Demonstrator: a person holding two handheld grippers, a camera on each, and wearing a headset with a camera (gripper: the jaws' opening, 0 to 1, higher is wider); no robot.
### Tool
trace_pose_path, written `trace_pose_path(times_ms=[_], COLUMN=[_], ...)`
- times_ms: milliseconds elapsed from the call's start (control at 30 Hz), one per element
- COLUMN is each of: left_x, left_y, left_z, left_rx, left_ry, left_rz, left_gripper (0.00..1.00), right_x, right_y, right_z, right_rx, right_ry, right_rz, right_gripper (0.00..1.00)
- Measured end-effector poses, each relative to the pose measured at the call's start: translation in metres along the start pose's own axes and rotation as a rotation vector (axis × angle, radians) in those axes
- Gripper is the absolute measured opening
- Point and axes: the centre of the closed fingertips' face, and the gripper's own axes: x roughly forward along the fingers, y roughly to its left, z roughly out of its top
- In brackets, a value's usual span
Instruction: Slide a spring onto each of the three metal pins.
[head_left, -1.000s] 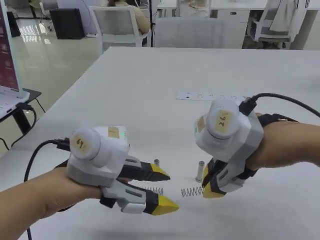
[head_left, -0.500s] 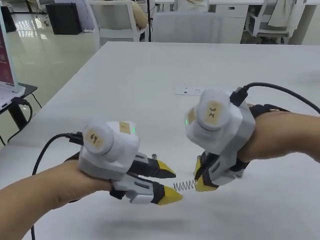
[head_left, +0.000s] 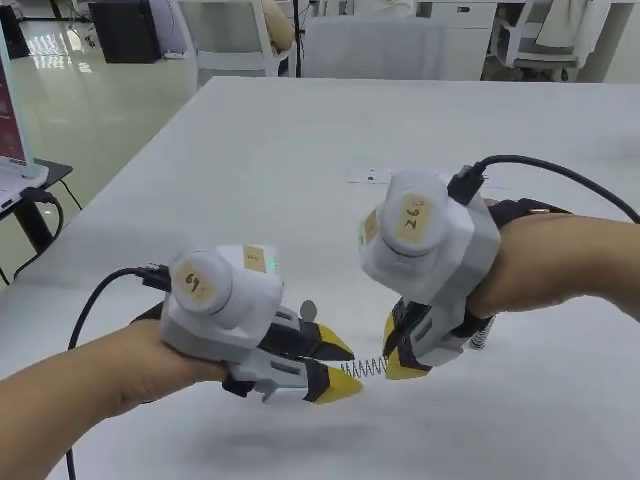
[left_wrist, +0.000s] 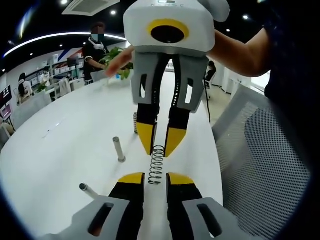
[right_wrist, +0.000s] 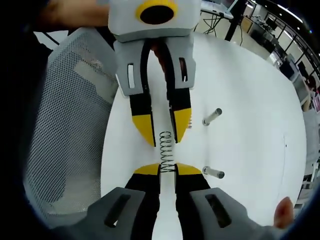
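Pins (left_wrist: 118, 148) beside spring (left_wrist: 156, 167), right gripper (left_wrist: 160, 149) opposite.

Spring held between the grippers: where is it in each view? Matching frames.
Head view: spring low centre, between left gripper and right gripper.
Left gripper view: spring at centre, just above own jaws.
Right gripper view: spring at centre, its near end between own jaws.
Shared landmark: both grippers' yellow tips at the spring's ends.

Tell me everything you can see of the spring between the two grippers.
The spring is a thin, silvery wire coil, straight and not visibly squashed, spanning roughly level between both tools. The right gripper pinches one end. The other end sits between the slightly parted jaws of the left gripper; contact there is unclear.
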Motion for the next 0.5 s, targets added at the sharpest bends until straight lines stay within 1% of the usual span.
trace_pose_path(times_ms=[167,500], left_x=[-0.0001,0.0012], left_y=[0.0001,0.0004], left_z=[0.0002,-0.0021], left_rx=[0.005,0.016], left_ry=[-0.002,0.004], left_rz=[0.001,0.003], left_gripper=[0.04,0.03], right_x=[-0.0004,-0.0032], right_y=[0.0004,0.0002], right_z=[0.0012,0.0034], right_rx=[0.003,0.008], right_ry=[-0.002,-0.009], right_rz=[0.002,-0.001], right_gripper=[0.08,0.08])
